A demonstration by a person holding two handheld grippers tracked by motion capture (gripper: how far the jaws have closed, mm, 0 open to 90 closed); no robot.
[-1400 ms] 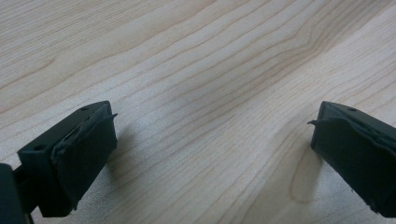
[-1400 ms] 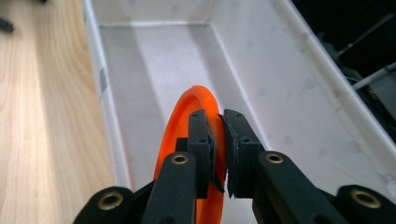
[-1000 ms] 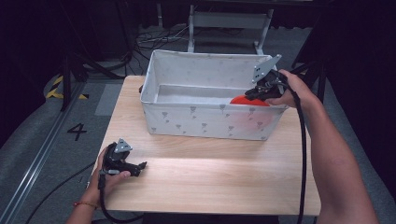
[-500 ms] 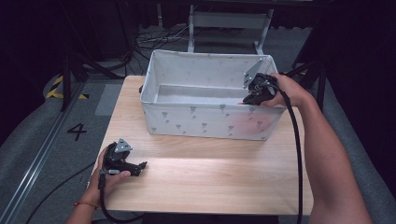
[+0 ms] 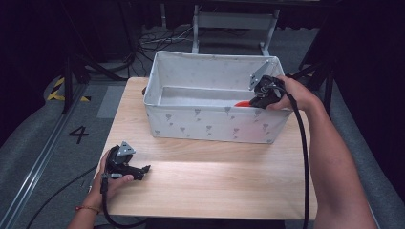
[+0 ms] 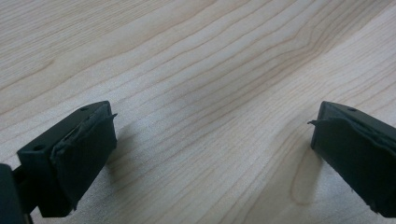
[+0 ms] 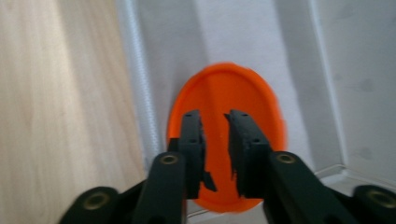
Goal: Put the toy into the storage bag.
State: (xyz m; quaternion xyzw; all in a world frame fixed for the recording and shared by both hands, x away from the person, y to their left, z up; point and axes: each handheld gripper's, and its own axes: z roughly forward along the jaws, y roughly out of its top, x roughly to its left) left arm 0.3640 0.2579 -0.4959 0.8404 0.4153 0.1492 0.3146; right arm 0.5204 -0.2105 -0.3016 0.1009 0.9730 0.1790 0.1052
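Your right tool [image 7: 215, 140], nearly closed and empty, hovers over the orange disc [image 7: 243, 93] in the white bin [image 5: 200, 125]; your left tool [image 6: 212, 154] rests wide open on the counter [image 5: 215, 186].

Right gripper [image 5: 260, 100], previously above the bin's [image 5: 210, 126] right rim with the orange disc [image 7: 229, 135], now reaches lower inside, disc mostly hidden.

- Black left gripper [image 5: 143, 169], grey three-cornered plate on top, black cable trailing
- Black right gripper [image 7: 215, 122], brass-coloured pivot screws, worn pads
- Red-orange wristband [image 5: 87, 208], bare forearms
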